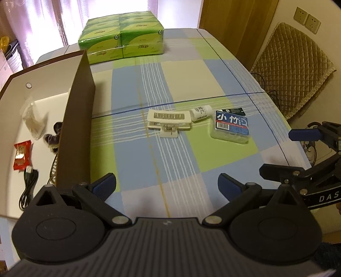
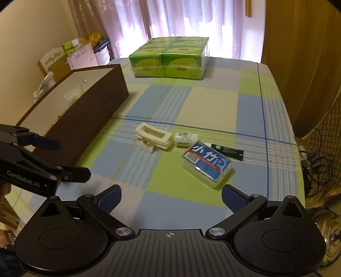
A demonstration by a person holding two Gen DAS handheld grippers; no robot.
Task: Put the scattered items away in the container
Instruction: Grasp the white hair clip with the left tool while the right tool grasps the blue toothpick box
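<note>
With the box (image 1: pixel 77 119) partly filled, both the left gripper (image 1: pixel 167 185) and right gripper (image 2: pixel 171 197) hover open and empty, so next comes reaching ahead for the hair clip (image 1: pixel 168 121).

glossy plastic-wrapped tissue pack (image 1: pixel 123 36) sits on matt checked cloth (image 1: pixel 170 81).

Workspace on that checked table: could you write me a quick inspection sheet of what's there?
Surface: checked tablecloth, blue, green and cream.
Job's things: cream hair clip, small white bottle, blue-labelled plastic box and dark sachet lie outside the brown box.
Clutter: green tissue packs at the far end.
Grippers: left gripper and right gripper open, empty.
Cables: black cable inside the brown box; wires beside the table.
Surroundings: curtains, quilted chair.
</note>
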